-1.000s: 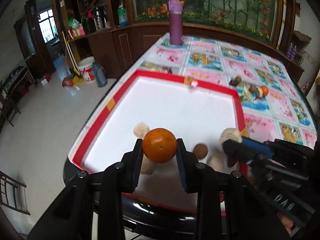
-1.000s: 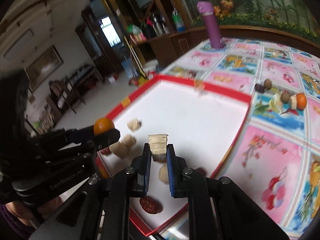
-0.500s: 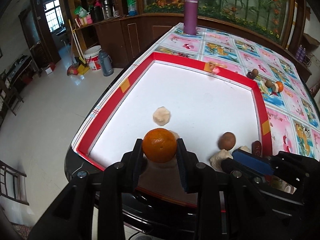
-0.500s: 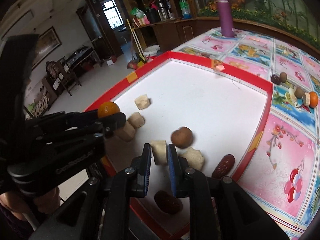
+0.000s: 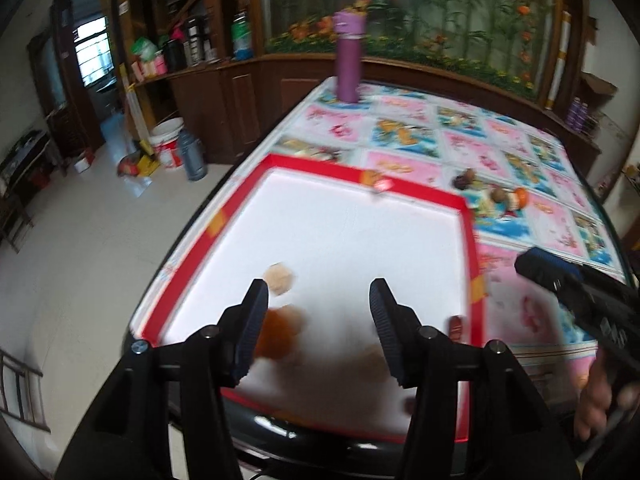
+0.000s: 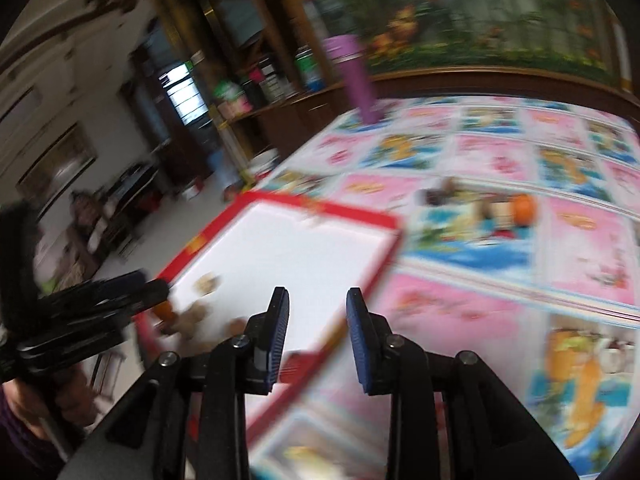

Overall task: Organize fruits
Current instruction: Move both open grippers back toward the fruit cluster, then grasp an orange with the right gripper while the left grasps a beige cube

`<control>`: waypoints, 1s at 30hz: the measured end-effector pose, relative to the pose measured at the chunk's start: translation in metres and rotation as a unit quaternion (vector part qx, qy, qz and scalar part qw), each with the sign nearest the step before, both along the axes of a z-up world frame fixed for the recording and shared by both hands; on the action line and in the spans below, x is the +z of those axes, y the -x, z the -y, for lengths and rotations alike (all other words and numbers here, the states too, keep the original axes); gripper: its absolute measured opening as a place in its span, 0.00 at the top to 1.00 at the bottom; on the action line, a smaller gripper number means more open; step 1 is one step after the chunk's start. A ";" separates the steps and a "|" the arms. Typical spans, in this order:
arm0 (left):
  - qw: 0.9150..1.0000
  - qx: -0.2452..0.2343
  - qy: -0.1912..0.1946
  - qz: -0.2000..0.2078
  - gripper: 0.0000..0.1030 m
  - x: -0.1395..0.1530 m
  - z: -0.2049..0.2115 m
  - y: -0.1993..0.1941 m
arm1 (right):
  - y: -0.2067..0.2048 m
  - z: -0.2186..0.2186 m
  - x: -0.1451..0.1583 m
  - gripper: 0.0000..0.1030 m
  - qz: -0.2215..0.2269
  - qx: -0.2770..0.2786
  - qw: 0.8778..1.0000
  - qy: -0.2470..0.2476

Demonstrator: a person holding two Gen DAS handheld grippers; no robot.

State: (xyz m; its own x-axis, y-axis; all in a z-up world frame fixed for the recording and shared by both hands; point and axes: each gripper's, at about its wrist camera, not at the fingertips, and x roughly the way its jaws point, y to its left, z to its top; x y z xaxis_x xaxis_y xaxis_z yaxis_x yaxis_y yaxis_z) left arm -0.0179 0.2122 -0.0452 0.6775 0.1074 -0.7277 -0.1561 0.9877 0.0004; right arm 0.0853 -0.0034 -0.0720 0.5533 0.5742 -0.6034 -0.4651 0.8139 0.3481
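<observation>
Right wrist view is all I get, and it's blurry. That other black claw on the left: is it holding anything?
Observer: No. The left wrist view shows the left gripper wide open, with nothing between its fingers.
Operator: So where is the orange smudge beside it?
Observer: The orange lies on the white tray, just inside the gripper's left finger.
Operator: Any fruit near the tray's right side?
Observer: Yes. A small dark red fruit, perhaps a date, lies by the right rim.
</observation>
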 end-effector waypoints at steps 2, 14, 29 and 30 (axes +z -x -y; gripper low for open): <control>1.000 -0.024 0.004 -0.001 0.47 0.004 0.017 -0.006 | -0.010 0.020 -0.003 0.72 -0.006 -0.025 1.000 0.000; 0.988 -0.147 0.044 -0.028 0.45 0.006 0.116 -0.052 | -0.105 0.092 -0.020 0.72 -0.013 -0.129 0.990 0.062; 0.986 -0.153 0.044 -0.055 0.45 0.000 0.131 -0.074 | -0.160 0.076 -0.045 0.64 -0.072 -0.097 0.991 0.065; 0.986 -0.154 0.043 -0.056 0.45 0.001 0.132 -0.075 | -0.160 0.078 -0.047 0.67 -0.077 -0.099 0.991 0.055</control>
State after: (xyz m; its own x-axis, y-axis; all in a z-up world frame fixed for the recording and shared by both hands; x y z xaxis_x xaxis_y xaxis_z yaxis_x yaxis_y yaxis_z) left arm 0.0571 0.0807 -0.0445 0.5839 -0.1562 -0.7967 0.1482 0.9853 -0.0846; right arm 0.2452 -0.0815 -0.1193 0.5441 0.3896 -0.7430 -0.2411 0.9209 0.3063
